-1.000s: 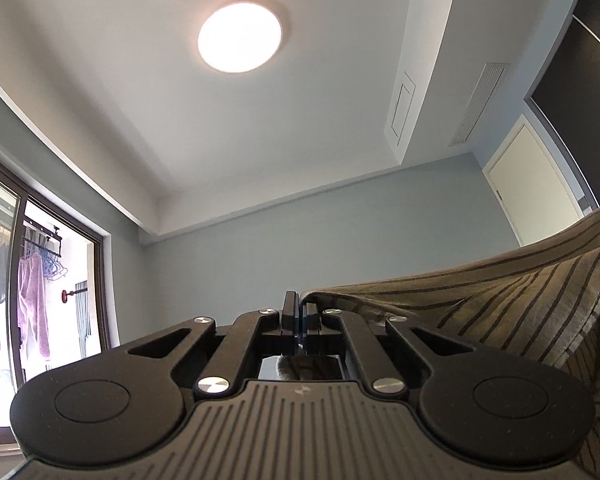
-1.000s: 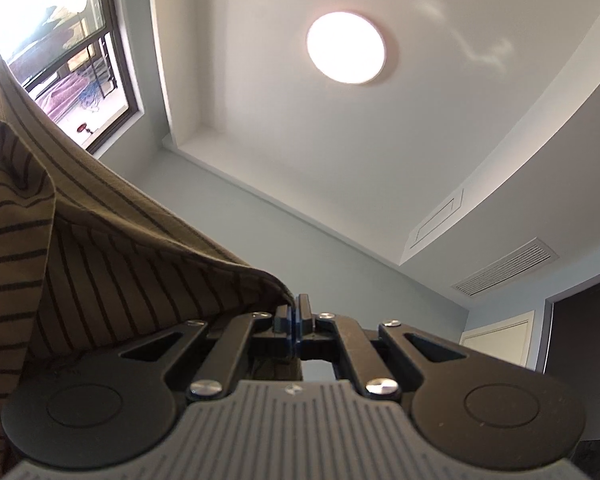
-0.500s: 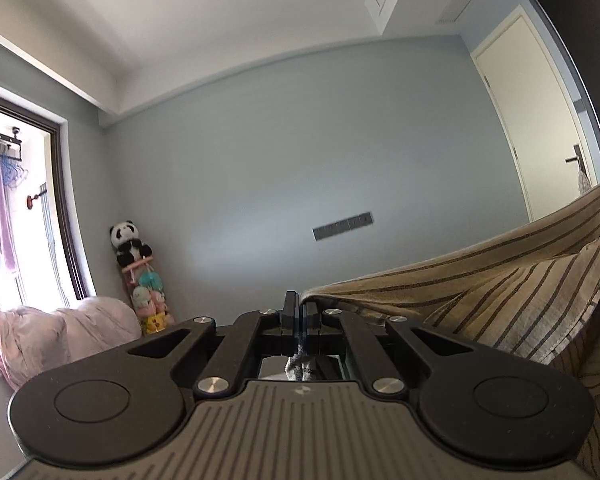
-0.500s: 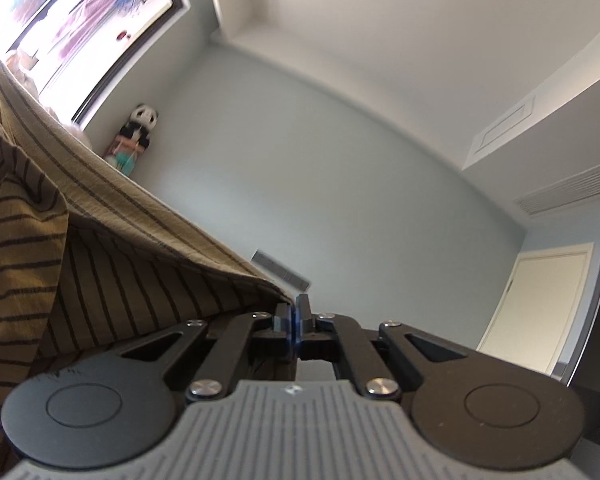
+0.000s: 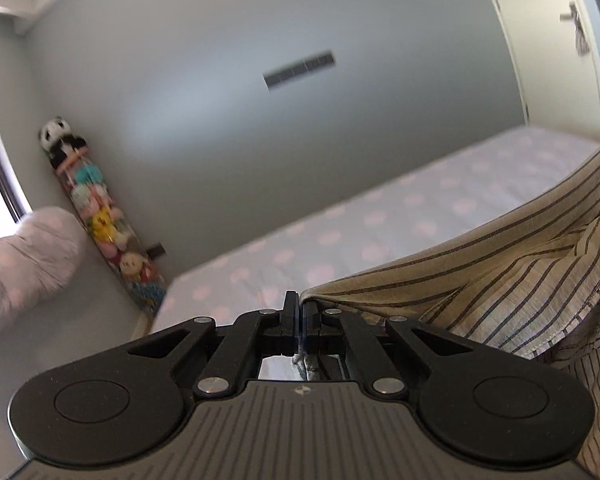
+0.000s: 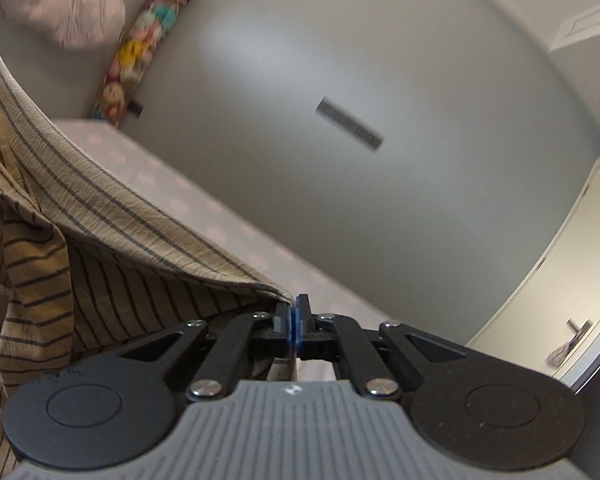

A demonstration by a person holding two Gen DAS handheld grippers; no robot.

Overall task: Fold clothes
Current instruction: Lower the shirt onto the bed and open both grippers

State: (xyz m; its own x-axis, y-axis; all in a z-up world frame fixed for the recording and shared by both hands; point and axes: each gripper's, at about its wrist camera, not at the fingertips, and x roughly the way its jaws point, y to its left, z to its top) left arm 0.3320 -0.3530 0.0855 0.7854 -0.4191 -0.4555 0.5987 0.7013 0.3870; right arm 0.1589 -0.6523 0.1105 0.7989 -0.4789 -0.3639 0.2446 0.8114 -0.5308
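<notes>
Both tongs (image 5: 300, 312) (image 6: 294, 314) pinch the striped shirt (image 5: 500, 280), its bulk cut off.

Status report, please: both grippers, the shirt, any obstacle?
Left gripper shut on striped shirt. Right gripper shut on same shirt, held above bed. No obstacle visible.

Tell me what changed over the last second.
Both tools tipped down: the views swung from the ceiling lamp to the wall, and the bed is now in sight. Unchanged: left tool and right tool stay shut on the striped shirt, stretched between them.
</notes>
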